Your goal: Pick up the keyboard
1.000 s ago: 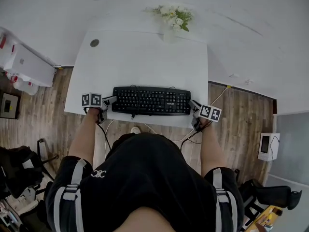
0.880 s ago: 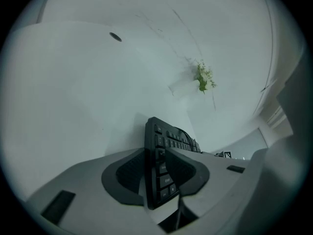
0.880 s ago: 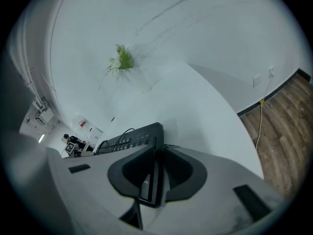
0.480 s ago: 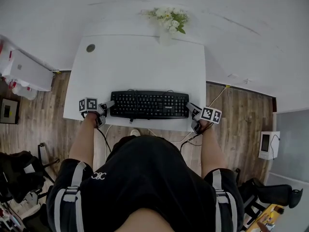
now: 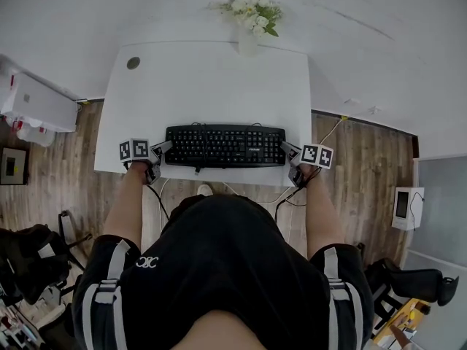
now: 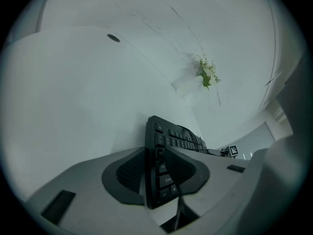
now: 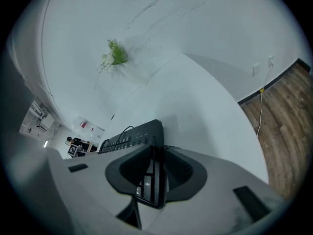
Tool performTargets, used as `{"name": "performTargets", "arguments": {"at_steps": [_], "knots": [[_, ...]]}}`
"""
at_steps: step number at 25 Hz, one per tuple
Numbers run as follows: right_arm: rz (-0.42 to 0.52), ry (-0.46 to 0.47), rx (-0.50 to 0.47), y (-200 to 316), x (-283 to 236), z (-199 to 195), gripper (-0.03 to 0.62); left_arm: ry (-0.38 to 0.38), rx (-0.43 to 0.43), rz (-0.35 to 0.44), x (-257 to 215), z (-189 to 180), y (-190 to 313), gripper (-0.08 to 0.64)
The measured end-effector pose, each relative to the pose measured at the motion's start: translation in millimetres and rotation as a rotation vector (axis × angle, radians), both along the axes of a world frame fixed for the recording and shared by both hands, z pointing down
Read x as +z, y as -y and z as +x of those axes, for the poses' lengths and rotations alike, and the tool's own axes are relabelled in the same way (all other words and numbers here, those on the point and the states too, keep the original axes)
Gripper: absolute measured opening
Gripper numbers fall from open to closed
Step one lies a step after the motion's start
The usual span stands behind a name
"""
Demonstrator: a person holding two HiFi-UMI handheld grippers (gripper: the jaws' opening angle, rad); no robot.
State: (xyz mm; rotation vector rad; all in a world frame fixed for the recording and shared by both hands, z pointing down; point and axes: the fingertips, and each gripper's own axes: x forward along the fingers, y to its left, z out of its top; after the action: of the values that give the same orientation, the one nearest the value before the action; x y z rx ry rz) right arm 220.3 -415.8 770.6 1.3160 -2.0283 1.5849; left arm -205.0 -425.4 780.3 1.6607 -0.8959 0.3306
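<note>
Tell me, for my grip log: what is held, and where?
The keyboard: left gripper pinches its left end, right gripper's opening fingers its right end.

A white desk (image 5: 211,93) has a black keyboard (image 5: 225,146) along its near edge. Straight behind the keyboard, at the far edge, stands a vase of white flowers (image 5: 248,42). Behind the keyboard and off to the left is a small round hole (image 5: 133,63).

White desk (image 5: 211,86) — round grommet hole (image 5: 133,63) near its far left corner, vase of white flowers (image 5: 248,42) at its far edge. Wood floor (image 5: 62,173) on both sides — white cabinet (image 5: 36,106) at left, black chair (image 5: 29,265) lower left.
</note>
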Motion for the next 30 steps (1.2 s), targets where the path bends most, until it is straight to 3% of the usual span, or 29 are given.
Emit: {"name": "performTargets", "arguments": {"at_steps": [5,12,18,30], "knots": [[-0.018,-0.018,-0.013,-7.7,0.7,-3.3,0.091,0.063,0.014,0.03,-1.9,-2.1,-1.8,0.129],[0.043,-0.023,0.05,-15.0,-17.2,0.2,0.091,0.03,-0.016,0.096,-20.1,0.3,-0.2,0.126],[0.204,-0.039,0.053,7.9,-71.7,9.1,0.089,-0.038,-0.067,0.195,-54.4,9.1,17.8,0.126],[0.643,-0.071,0.073,52.8,-251.3,11.8,0.087,-0.135,-0.103,0.61,-216.7,11.3,62.6,0.121]]}}
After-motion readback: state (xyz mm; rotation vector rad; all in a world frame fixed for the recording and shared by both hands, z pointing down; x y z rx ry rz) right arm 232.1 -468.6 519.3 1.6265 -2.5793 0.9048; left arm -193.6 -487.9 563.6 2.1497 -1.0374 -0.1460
